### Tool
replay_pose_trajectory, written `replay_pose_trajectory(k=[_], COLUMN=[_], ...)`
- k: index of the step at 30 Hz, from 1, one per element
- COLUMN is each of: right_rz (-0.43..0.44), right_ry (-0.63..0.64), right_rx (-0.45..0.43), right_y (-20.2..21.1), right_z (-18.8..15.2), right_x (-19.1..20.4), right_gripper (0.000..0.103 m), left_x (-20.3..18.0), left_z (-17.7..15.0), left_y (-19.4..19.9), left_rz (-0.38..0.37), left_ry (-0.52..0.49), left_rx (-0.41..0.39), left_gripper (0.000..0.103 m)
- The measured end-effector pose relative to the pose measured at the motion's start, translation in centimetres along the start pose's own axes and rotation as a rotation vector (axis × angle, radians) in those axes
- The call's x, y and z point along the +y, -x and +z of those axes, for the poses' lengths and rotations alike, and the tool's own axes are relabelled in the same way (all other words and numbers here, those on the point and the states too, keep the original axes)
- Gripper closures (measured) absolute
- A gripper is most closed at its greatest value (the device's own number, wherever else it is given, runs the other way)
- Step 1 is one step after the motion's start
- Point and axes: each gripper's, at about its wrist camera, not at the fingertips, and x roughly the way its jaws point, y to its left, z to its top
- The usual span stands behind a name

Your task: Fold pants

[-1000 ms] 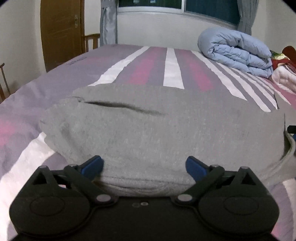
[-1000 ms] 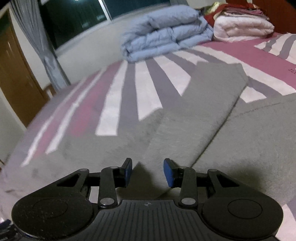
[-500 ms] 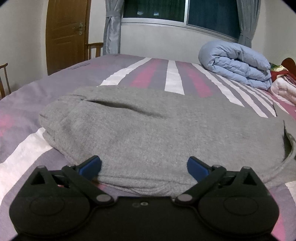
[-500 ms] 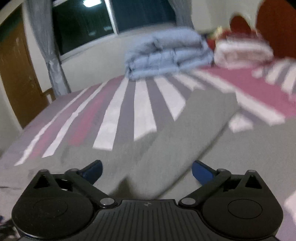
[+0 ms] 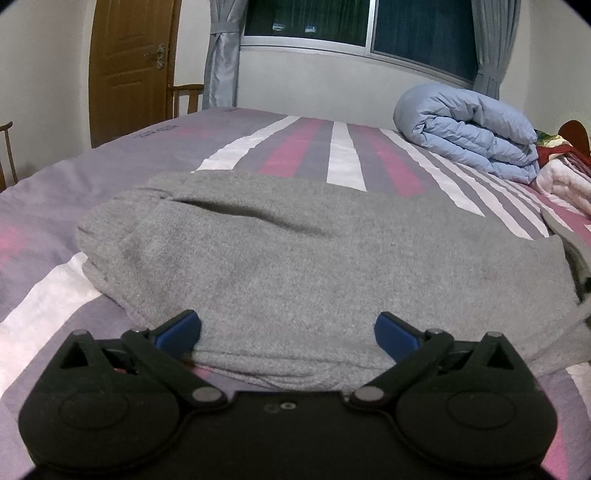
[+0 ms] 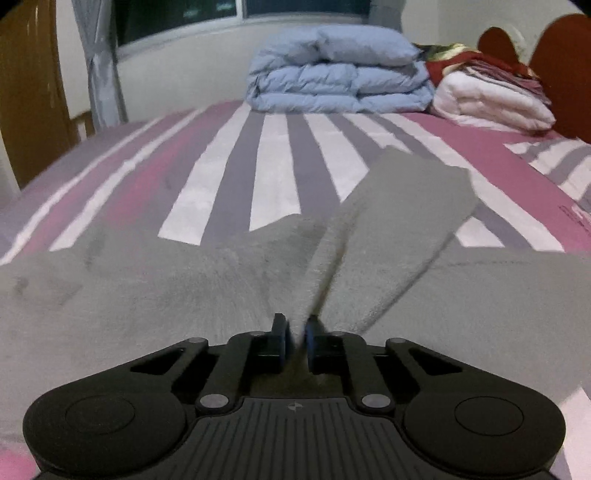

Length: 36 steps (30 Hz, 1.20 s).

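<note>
Bed point(image 5: 110, 177), sheet striped in purple, pink and white: carries every item listed.

Item 1. Grey pants point(image 5: 295, 266). Lie on the near part of the bed, by its near edge. Left wrist view shows a folded, layered bulk with a dark slit-like opening across the top and a stacked edge nearest the camera. Right wrist view alone shows a narrower flap of the cloth point(image 6: 399, 221) running away toward the head of the bed, with a raised ridge of fabric leading back to the fingers.

Item 2. Left gripper point(image 5: 288, 332). Jaws spread as wide as they go, blue pads either side of the near edge of the pants, neither pressing on it; nothing held.

Item 3. Right gripper point(image 6: 295, 339). Jaws have just been closing and now stand almost together, pinching the ridge of grey cloth between the pads.

Item 4. Blue duvet point(image 6: 340, 74), folded, at the far edge of the bed below the window point(image 5: 369, 22); in both views.

Item 5. White blanket stack point(image 6: 491, 99) with red cloth on top, beside the duvet; whole only in the right wrist view, which also shows the red headboard point(image 6: 561, 55).

Item 6. Wooden door point(image 5: 133, 66) with handle, and chair point(image 5: 188, 96); clear only in the left wrist view.
</note>
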Motion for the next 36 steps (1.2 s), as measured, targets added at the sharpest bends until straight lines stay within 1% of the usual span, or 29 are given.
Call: replay_pose_trajectory(k=[4, 6, 8, 10, 11, 12, 14, 15, 17, 18, 19, 20, 21, 23, 24, 27, 28, 29, 30, 31, 33, 34, 36], right_rz=[0.0, 0.006, -0.012, -0.009, -0.001, 0.009, -0.011, -0.012, -0.009, -0.025, -0.046, -0.041, -0.04, -0.066, -0.075, -0.135, -0.151, -0.159, -0.153, -0.116, -0.079, -0.073, -0.067], right_ry=[-0.071, -0.131, -0.168, -0.208, -0.224, -0.232, -0.196, -0.176, -0.144, -0.115, -0.076, -0.047, -0.015, 0.035, 0.056, 0.128, 0.15, 0.165, 0.161, 0.123, 0.043, 0.025, 0.01], right_rx=[-0.017, -0.009, 0.0, 0.021, 0.006, -0.029, -0.089, -0.096, -0.098, -0.109, -0.131, -0.154, -0.16, -0.148, -0.134, -0.06, -0.032, -0.008, 0.004, 0.024, 0.005, -0.02, -0.08], right_y=[3.6, 4.8, 5.7, 6.2, 6.7, 7.4, 8.6, 8.7, 8.1, 7.8, 7.4, 7.2, 6.8, 5.2, 4.4, 1.1, 0.1, -0.6, -1.0, -1.1, 0.3, 1.3, 3.8], right_z=[-2.4, -3.8, -4.9, -6.2, -6.7, -6.7, -5.8, -5.1, -3.3, -2.6, -1.9, -1.4, -0.6, 0.6, 1.1, 2.2, 2.2, 2.3, 2.0, 1.7, 0.8, 0.6, -0.8], right_x=[-1.4, -2.4, -3.1, -4.2, -4.6, -4.9, -4.6, -4.4, -3.9, -3.4, -2.9, -2.4, -2.0, -1.4, -1.3, -1.3, -1.5, -1.8, -2.7, -4.0, -6.2, -7.1, -7.6], right_gripper=[0.094, 0.095, 0.102, 0.102, 0.102, 0.102, 0.101, 0.097, 0.066, 0.029, 0.018, 0.018, 0.019, 0.028, 0.035, 0.036, 0.038, 0.046, 0.082, 0.098, 0.098, 0.098, 0.098], left_x=[0.0, 0.0, 0.1, 0.1, 0.1, 0.1, 0.1, 0.2, 0.2, 0.3, 0.3, 0.4, 0.5, 0.7, 0.7, 0.9, 0.8, 0.8, 0.8, 0.8, 0.8, 0.7, 0.7], left_z=[0.0, 0.0, 0.0, 0.0, 0.0, 0.0, -0.1, 0.0, 0.0, 0.0, 0.0, 0.1, 0.0, 0.0, 0.0, 0.0, 0.0, 0.0, 0.0, 0.0, 0.0, 0.1, 0.1], left_y=[0.1, 0.1, 0.2, 0.2, 0.2, 0.3, 0.3, 0.3, 0.3, 0.3, 0.4, 0.5, 0.5, 0.5, 0.5, 0.4, 0.4, 0.4, 0.4, 0.5, 0.4, 0.4, 0.4], left_rz=[-0.001, -0.003, -0.007, -0.008, -0.007, -0.007, -0.009, -0.01, -0.011, -0.012, -0.014, -0.017, -0.021, -0.026, -0.028, -0.03, -0.028, -0.027, -0.027, -0.026, -0.026, -0.025, -0.024], left_ry=[0.0, 0.002, 0.007, 0.01, 0.01, 0.01, 0.014, 0.016, 0.02, 0.022, 0.024, 0.026, 0.028, 0.028, 0.027, 0.027, 0.026, 0.025, 0.024, 0.024, 0.022, 0.021, 0.02], left_rx=[-0.003, -0.005, -0.006, -0.007, -0.007, -0.009, -0.012, -0.013, -0.014, -0.016, -0.019, -0.022, -0.024, -0.024, -0.023, -0.021, -0.021, -0.02, -0.02, -0.02, -0.02, -0.019, -0.019], left_gripper=[0.007, 0.007, 0.007, 0.007, 0.007, 0.007, 0.007, 0.007, 0.007, 0.007, 0.007, 0.007, 0.007, 0.007, 0.007, 0.007, 0.006, 0.006, 0.006, 0.006, 0.006, 0.006, 0.006])
